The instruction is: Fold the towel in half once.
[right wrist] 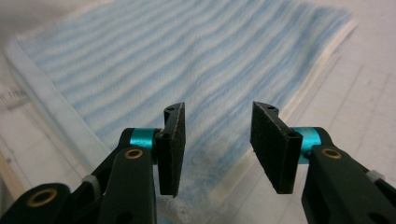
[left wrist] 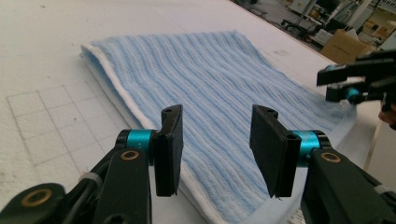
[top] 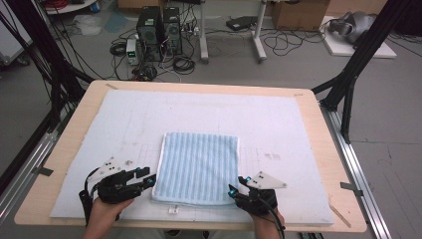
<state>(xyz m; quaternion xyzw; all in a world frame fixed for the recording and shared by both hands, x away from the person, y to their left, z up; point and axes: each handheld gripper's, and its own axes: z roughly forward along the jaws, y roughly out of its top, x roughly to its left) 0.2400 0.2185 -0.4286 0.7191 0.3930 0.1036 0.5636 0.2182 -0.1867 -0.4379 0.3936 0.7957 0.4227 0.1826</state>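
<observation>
Both the left gripper (top: pixel 147 178) and right gripper (top: pixel 235 191) are held wide open, empty, astride the towel's (top: pixel 198 167) near corners; only one layer could be pinched.

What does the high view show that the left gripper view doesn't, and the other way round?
High view alone: the whole wooden table, the two computer towers on the floor beyond it, and both hands, each at a near corner of the towel.

Left gripper view alone: the left tool close up, jaws apart over the towel's near edge, and a cardboard box far off.

Both: the blue striped towel on the white mat, and the right tool, open.
</observation>
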